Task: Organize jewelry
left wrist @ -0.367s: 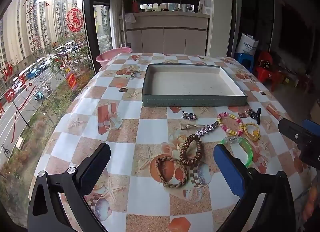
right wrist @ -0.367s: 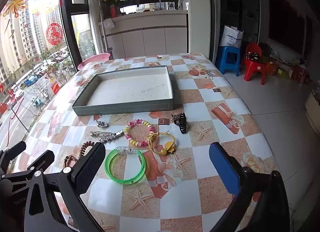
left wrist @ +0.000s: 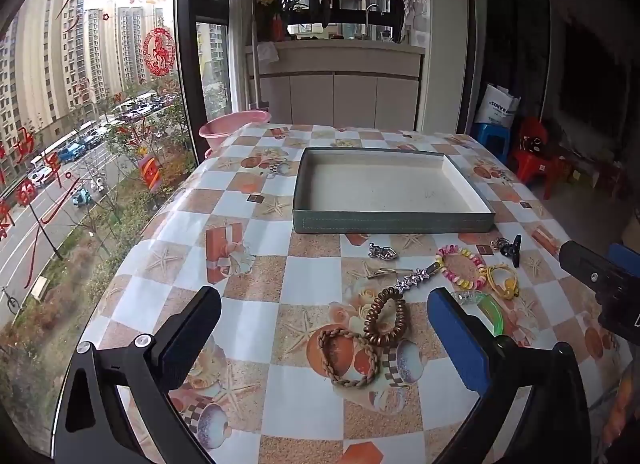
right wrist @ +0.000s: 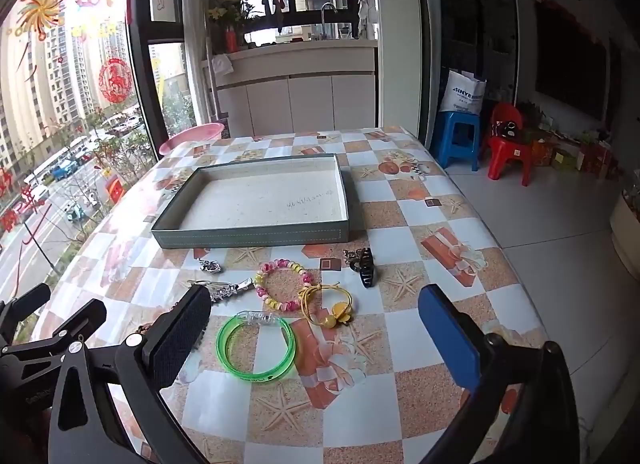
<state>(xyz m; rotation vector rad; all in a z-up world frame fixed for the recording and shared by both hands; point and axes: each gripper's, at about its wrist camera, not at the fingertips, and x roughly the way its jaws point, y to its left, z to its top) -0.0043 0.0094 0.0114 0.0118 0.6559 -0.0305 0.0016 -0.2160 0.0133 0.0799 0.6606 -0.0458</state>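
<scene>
A shallow grey-green tray with nothing in it sits mid-table. In front of it lie a braided brown bracelet, a brown coil hair tie, a silver star clip, a silver charm, a pink-yellow bead bracelet, a yellow hair tie, a green bangle and a black claw clip. My left gripper is open above the brown pieces. My right gripper is open above the green bangle.
The table has a checked starfish-print cloth. A pink basin sits at its far left corner by the window. A blue stool and a red chair stand on the floor to the right. The right gripper's body shows in the left view.
Both grippers have shifted only slightly. The jewelry and tray have not moved.
</scene>
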